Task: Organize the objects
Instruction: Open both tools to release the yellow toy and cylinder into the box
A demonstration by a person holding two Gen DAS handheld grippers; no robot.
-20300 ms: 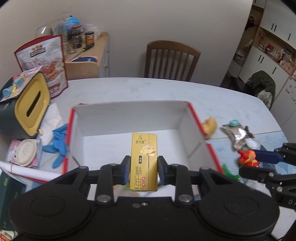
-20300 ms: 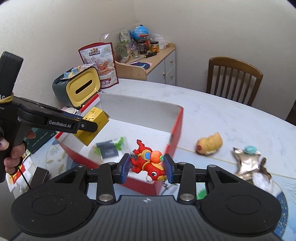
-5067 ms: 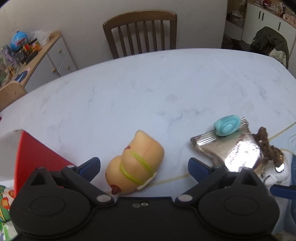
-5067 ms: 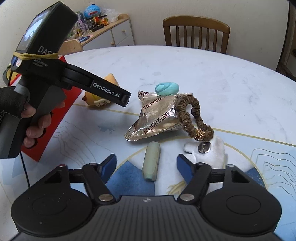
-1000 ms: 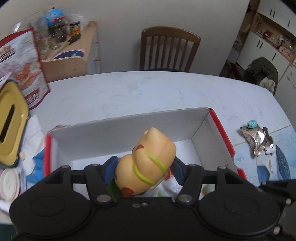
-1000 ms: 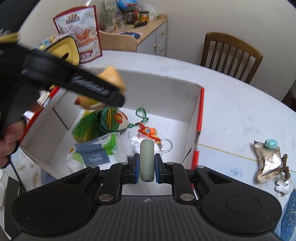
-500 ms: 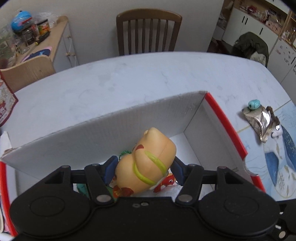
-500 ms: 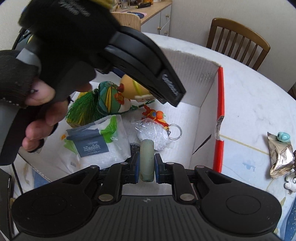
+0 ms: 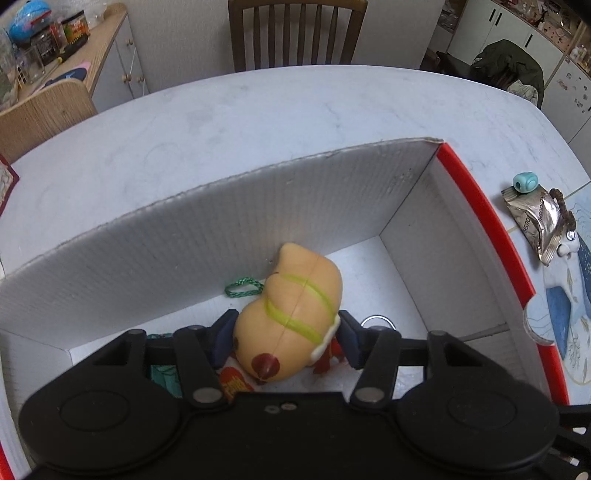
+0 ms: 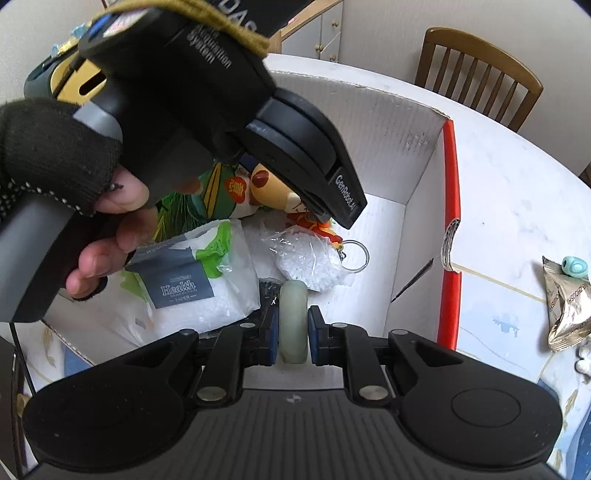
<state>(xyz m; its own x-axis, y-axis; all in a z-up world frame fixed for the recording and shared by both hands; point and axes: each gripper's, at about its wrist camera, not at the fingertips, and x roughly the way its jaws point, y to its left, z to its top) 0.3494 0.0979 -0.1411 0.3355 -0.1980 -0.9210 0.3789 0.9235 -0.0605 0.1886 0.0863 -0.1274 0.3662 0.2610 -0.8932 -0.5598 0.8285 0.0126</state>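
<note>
Bench [image 9: 258, 122]: pale marbled top with a rounded edge; a blue-and-white patterned mat [image 9: 561, 321] covers its right end. A brown slatted wooden chair [image 9: 295, 33] stands at the far side against a plain light wall. Far left, a wooden sideboard [image 9: 92, 55] crowded with jars. Far right, white cupboards [image 9: 517, 40] with a dark jacket [image 9: 513, 62] draped in front.

White corrugated box with red rim [image 9: 476, 206] sits on the bench. Left gripper [image 9: 284, 338] is lowered inside it, its jaws having just been narrowing on the tan duck-shaped toy [image 9: 291, 321], which sits between the pads, head near the box's far wall. Green cord loop [image 9: 242, 287] lies on the box floor just beside it.

Right gripper [image 10: 292, 334] is clamped narrow on a pale green stick [image 10: 292, 314], over the box's near edge. Below in the box: tissue pack [image 10: 192, 284], bag of white pellets [image 10: 310, 258], key ring [image 10: 352, 256].

On the mat outside the box: silver foil packet [image 9: 535, 225] with a teal bead [image 9: 524, 182] at its top edge.

A gloved hand [image 10: 59, 177] holds the left gripper's handle.
</note>
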